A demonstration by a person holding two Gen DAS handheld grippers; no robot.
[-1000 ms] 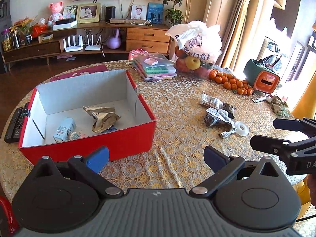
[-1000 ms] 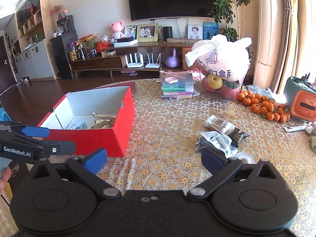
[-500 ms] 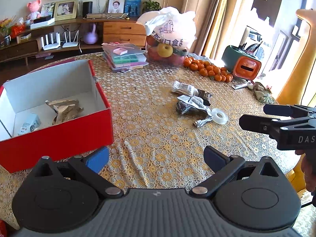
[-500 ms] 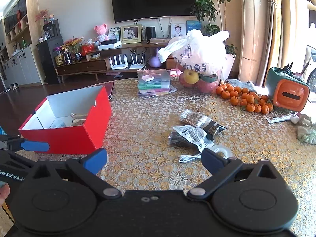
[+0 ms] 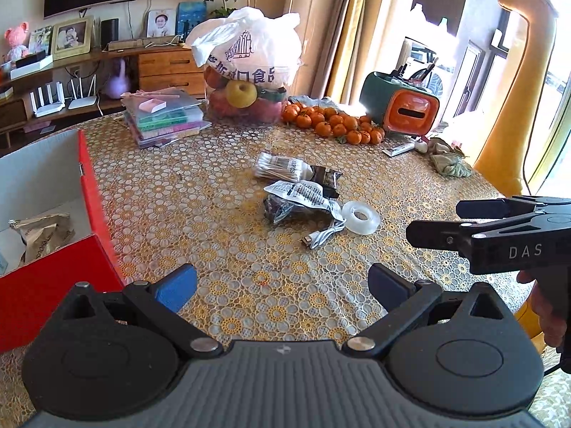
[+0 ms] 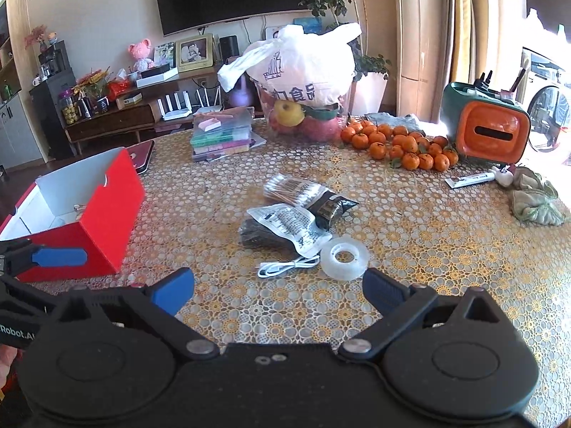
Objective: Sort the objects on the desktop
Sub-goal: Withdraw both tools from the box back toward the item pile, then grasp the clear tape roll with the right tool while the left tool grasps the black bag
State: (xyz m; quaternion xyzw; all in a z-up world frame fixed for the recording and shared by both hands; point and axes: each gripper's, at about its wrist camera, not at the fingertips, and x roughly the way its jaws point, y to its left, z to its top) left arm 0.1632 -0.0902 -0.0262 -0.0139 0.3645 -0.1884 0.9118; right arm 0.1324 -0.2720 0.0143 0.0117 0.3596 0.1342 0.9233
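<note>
A small pile lies mid-table: a clear tape roll [image 6: 344, 256] [image 5: 360, 217], a white cable [image 6: 287, 267] [image 5: 323, 235], a printed silver pouch [image 6: 287, 224] [image 5: 303, 194] over a dark packet, and a bag of cotton swabs [image 6: 291, 188] [image 5: 278, 168]. My right gripper [image 6: 278, 290] stands open just short of the tape roll and cable, holding nothing. My left gripper [image 5: 282, 285] is open too, nearer the table's front edge. The red box [image 5: 53, 278] [image 6: 107, 214] sits at the left with a crumpled foil bag [image 5: 41, 232] inside.
At the back stand a white bag of fruit [image 6: 303, 82], stacked books [image 6: 221, 135], a heap of tangerines [image 6: 399, 144] and a green and orange holder [image 6: 489, 128]. A tube [image 6: 471, 180] and crumpled cloth [image 6: 535, 196] lie far right.
Both grippers have swung to the right, away from the red box and toward the pile. The tape roll and cable are now close before the right gripper.
</note>
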